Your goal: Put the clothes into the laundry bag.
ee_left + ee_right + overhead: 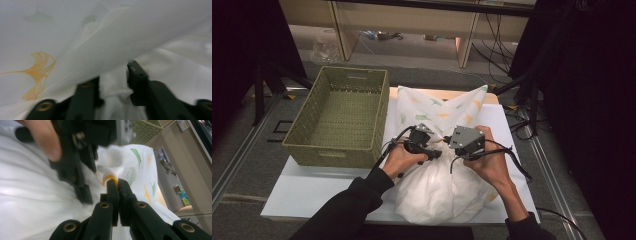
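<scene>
Soft white pillow [432,192], leaf-printed cover [439,107] pinched in right gripper [117,182] jaws; left gripper [113,82] jaws apart around fabric.

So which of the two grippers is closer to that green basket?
Left. The left gripper works the pillow just beside the basket; the right gripper is farther away.

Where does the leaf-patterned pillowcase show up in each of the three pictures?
High view: the pillowcase lies mid-table, right of the basket, its open end bunched at both grippers.
Left gripper view: it spreads across the top and left, a fold lying between the fingers.
Right gripper view: upper right of the fingers.
Shared landmark: the yellow leaf print.
</scene>
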The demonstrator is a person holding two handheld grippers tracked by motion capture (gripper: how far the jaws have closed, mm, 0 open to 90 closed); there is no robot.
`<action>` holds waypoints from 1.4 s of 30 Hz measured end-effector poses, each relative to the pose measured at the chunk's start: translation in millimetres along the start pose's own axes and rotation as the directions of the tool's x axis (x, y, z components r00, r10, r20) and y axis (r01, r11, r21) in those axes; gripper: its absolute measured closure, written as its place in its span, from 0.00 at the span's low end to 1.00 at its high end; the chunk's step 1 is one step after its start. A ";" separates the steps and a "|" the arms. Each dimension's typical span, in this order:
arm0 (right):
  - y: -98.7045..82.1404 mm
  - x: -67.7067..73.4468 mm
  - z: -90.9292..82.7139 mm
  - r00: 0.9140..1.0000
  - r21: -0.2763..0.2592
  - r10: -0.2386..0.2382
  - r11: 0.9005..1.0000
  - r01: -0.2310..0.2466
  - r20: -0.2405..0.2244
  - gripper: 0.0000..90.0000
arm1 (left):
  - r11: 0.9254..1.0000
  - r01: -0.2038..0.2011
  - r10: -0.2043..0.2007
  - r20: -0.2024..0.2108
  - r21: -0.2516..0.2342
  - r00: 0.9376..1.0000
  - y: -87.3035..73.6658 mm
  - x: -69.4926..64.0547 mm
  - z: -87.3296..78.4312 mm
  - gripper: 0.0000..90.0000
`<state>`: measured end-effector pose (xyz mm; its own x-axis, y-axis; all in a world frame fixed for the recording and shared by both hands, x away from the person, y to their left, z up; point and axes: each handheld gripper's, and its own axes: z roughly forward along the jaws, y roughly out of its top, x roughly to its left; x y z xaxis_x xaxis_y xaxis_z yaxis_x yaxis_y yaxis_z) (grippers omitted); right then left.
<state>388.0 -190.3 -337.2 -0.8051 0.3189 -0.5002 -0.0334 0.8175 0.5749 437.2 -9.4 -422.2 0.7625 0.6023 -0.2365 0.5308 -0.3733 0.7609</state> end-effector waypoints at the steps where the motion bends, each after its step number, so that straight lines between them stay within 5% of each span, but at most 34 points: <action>1: -1.0 -1.2 0.4 1.000 -0.004 0.003 1.000 -0.003 -0.002 1.00 | 1.000 -0.027 0.027 0.003 0.008 1.000 0.2 -2.7 -7.9 0.56; 3: -3.5 -3.9 0.4 1.000 -0.004 0.009 1.000 -0.009 0.002 1.00 | 0.999 -0.052 0.052 0.029 0.015 0.998 -0.1 -11.2 -22.0 0.41; 6: -8.0 -7.3 0.5 1.000 0.003 0.025 1.000 -0.025 -0.006 1.00 | 0.992 -0.128 0.128 0.009 0.001 0.992 -1.8 -27.2 -45.0 0.31; 10: -10.6 -9.7 0.4 0.999 0.012 0.030 0.999 -0.029 -0.016 1.00 | 0.986 -0.150 0.153 0.047 -0.075 0.987 -4.3 -48.6 -70.3 0.31; 12: -11.0 -10.7 1.3 0.999 0.018 0.029 0.999 -0.029 -0.020 1.00 | 0.985 -0.167 0.168 0.031 -0.033 0.985 -7.0 -56.5 -73.3 0.27; 14: -11.2 -11.2 2.2 0.999 0.024 0.027 0.999 -0.027 -0.026 1.00 | 0.979 -0.202 0.202 0.025 -0.007 0.979 -12.3 -61.6 -68.1 0.25; 15: -11.3 -11.6 2.4 0.999 0.022 0.024 0.999 -0.024 -0.025 1.00 | 0.982 -0.191 0.189 0.091 0.010 0.978 -15.7 -64.9 -62.1 0.23; 17: -11.6 -12.2 2.5 0.999 0.023 0.018 1.000 -0.017 -0.035 1.00 | 0.985 -0.170 0.164 0.134 0.036 0.977 -21.7 -68.9 -48.3 0.23; 22: -12.2 -12.5 2.5 0.999 0.027 0.022 0.999 -0.021 -0.040 1.00 | 0.960 -0.256 0.240 0.139 0.110 0.961 -33.0 -75.0 -12.4 0.17; 23: -12.8 -12.9 2.4 0.999 0.027 0.024 0.999 -0.023 -0.039 1.00 | 0.970 -0.226 0.214 0.129 0.088 0.968 -33.9 -75.9 -6.1 0.16; 24: -13.3 -13.7 2.2 0.999 0.027 0.025 0.999 -0.024 -0.038 1.00 | 0.961 -0.259 0.248 0.117 0.097 0.962 -32.7 -72.6 -2.6 0.14; 26: -14.5 -14.5 2.4 0.999 0.028 0.029 0.999 -0.028 -0.035 1.00 | 0.960 -0.265 0.255 0.114 0.086 0.960 -31.7 -69.2 4.7 0.13; 27: -15.7 -15.9 2.5 0.999 0.036 0.017 0.999 -0.016 -0.027 1.00 | 0.967 -0.246 0.239 0.101 0.068 0.966 -31.2 -68.1 9.1 0.13; 28: -16.3 -16.1 2.2 0.999 0.044 0.019 0.999 -0.018 -0.026 1.00 | 0.969 -0.237 0.228 0.118 0.072 0.966 -29.9 -66.4 12.9 0.15; 29: -16.4 -16.2 2.3 0.999 0.043 0.024 0.999 -0.023 -0.024 1.00 | 0.960 -0.266 0.257 0.101 0.084 0.961 -27.7 -63.0 13.7 0.23; 31: -16.1 -17.0 1.8 1.000 0.042 0.016 0.999 -0.015 -0.021 1.00 | 0.964 -0.264 0.257 0.114 0.045 0.960 -25.6 -57.4 14.9 0.60; 33: -16.1 -17.4 0.9 1.000 0.041 0.013 0.999 -0.012 -0.021 1.00 | 0.971 -0.239 0.235 0.110 0.028 0.966 -21.5 -49.3 12.9 0.80; 36: -16.1 -17.7 -1.1 0.999 0.032 0.027 0.999 -0.026 -0.018 1.00 | 0.983 -0.182 0.183 0.037 -0.018 0.982 -17.7 -42.2 3.2 0.85; 42: -14.3 -17.0 -4.4 0.999 0.031 0.039 0.999 -0.038 -0.016 1.00 | 0.989 -0.107 0.101 -0.065 -0.101 0.993 -8.3 -17.8 -20.3 0.88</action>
<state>399.5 -209.6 -334.0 -0.8149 0.3428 -0.4674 0.0157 0.8191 0.5734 411.8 -2.7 -412.0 0.7864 0.6062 -0.1186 0.4061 -0.3627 0.8388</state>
